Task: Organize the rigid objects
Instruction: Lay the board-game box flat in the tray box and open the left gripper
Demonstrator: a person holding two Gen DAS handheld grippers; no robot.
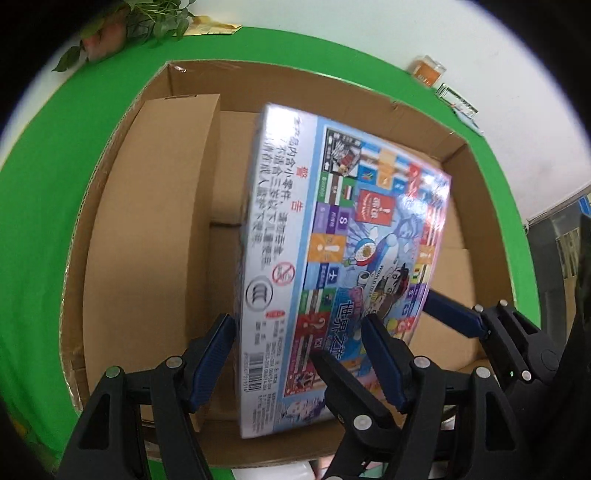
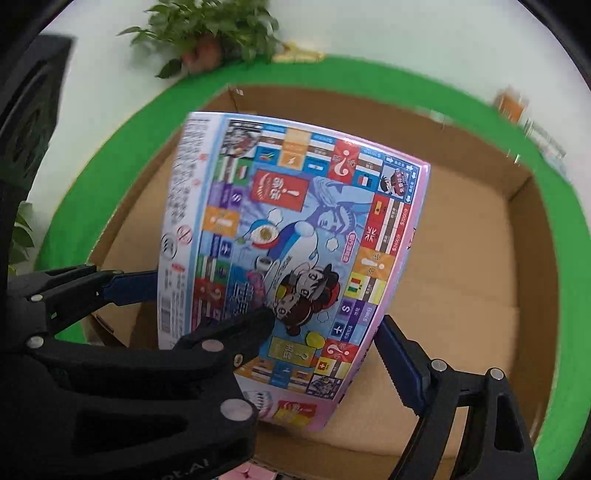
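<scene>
Nearest in the left wrist view, the left gripper (image 1: pixel 299 360) points steeply down with its blue-padded fingers either side of the near end of a colourful board game box (image 1: pixel 343 258): one pad lies against the printed side panel at about seven o'clock, the other across the picture face at about five o'clock, so it looks clamped on the box's thickness, though the pad contact itself is partly hidden. The right gripper (image 2: pixel 325 332), seen from its own camera, straddles the same box across its wider face; its near finger overlaps the artwork at about seven o'clock and its far pad sits just beside the pink edge at about four o'clock, and whether those pads press I cannot tell. The box's long axis runs away from both grippers toward twelve o'clock, tilted, over the open cardboard carton (image 1: pixel 332 85). A plain brown cardboard box (image 1: pixel 147 229) already lies inside the carton at about nine o'clock of the game box. My judgement: the lowering depends on keeping that long axis parallel to the brown box, dropping into the bare floor at its right. Beyond, green table cloth (image 1: pixel 33 240) and a potted plant (image 2: pixel 210 29).
</scene>
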